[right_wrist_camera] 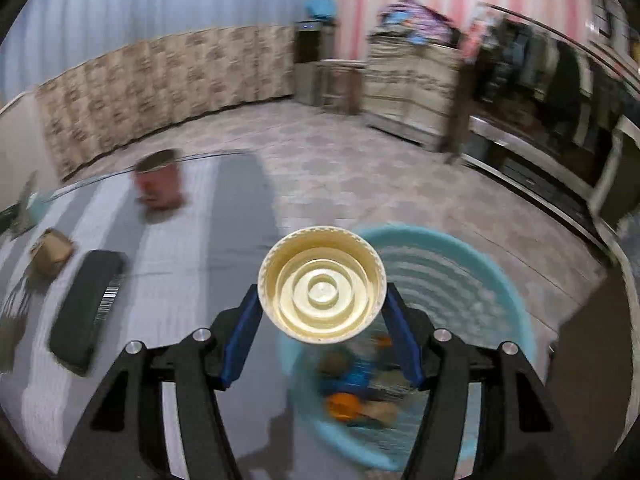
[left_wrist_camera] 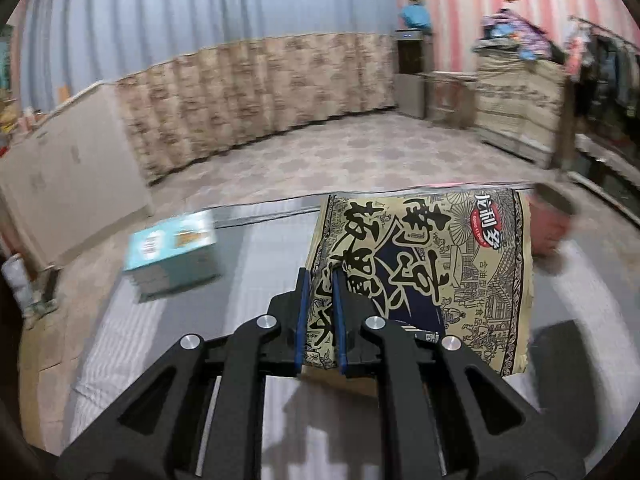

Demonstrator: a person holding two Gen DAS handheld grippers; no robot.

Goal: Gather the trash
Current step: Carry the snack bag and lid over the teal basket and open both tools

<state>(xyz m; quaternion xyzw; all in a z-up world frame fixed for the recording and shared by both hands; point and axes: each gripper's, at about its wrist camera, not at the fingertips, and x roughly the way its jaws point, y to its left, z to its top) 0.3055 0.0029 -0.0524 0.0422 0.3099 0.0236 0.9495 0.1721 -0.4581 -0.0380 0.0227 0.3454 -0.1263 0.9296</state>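
Right tongs (right_wrist_camera: 322,312) clamped a cream lid (right_wrist_camera: 322,285) above the blue basin (right_wrist_camera: 472,264), already holding scraps. Left tongs (left_wrist_camera: 320,320) pinched a printed wrapper (left_wrist_camera: 432,272). Boxes and a cup (right_wrist_camera: 160,184) remained on the surface (right_wrist_camera: 236,216).

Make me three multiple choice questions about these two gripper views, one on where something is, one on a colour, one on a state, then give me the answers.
1. The basket lies:
A. below the right gripper
B. on the cabinet
C. behind the curtain

2. The carton on the table is:
A. red
B. light blue
C. black

3. The left gripper is:
A. wide open, empty
B. shut on the snack bag
C. holding a cup

Answers: 1 A, its blue rim shows under the fingers holding the cream lid. 2 B, its faces are light blue. 3 B, the fingers pinch the bag's edge.
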